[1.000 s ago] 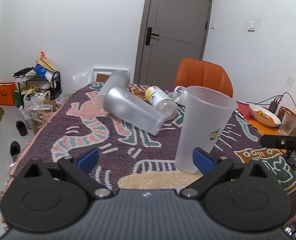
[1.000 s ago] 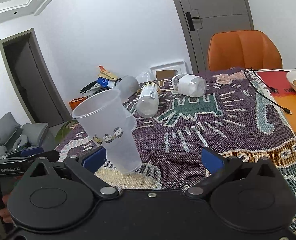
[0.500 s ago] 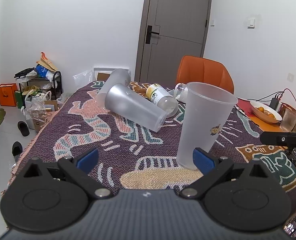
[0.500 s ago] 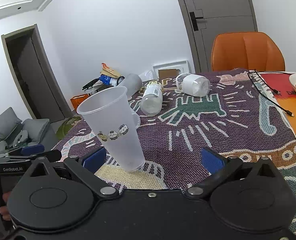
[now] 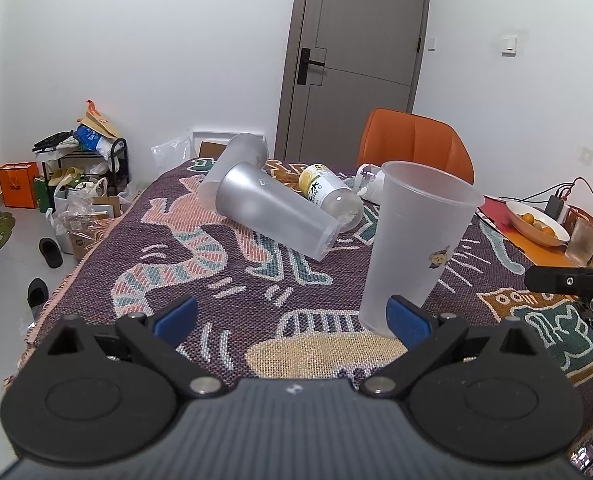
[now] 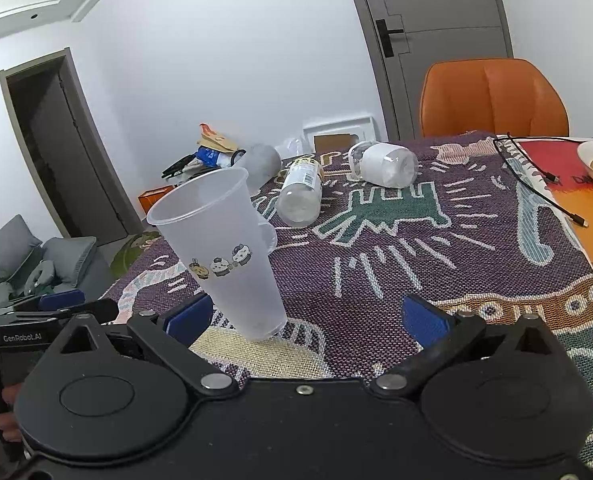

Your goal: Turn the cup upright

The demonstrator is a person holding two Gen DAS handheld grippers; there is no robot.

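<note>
- Well, the cup (image 5: 416, 240) stands mouth-up on the patterned cloth (image 5: 224, 280), its base on the pale yellow patch near the front edge, so I judge the flip itself done.
- In the left wrist view the cup sits at about two o'clock from the left gripper (image 5: 292, 316), whose blue pads are spread wide with nothing between them; the cup's foot shows just behind the right-hand pad (image 5: 408, 322), and I cannot tell whether they touch.
- The right gripper (image 6: 308, 316) is likewise spread and empty; from it the cup (image 6: 224, 256) is at about eleven o'clock, just beside its left-hand pad (image 6: 188, 316).
- Both tools hang low at the table's near edge, one either side of the cup, which reads to me as letting go and leaving it room to stand.
- A frosted tumbler (image 5: 272, 208) lies on its side at twelve o'clock from the left gripper, with a labelled bottle (image 5: 328, 196) and a white-filled jar (image 6: 384, 164) lying farther back; they seem apart from this job.
- An orange chair (image 6: 492, 96) stands at the far side, and a bowl of fruit (image 5: 536, 224) sits at three o'clock.
- The cup is tall and light with a narrow foot, so a stray nudge on the way out could likely tip it.
</note>
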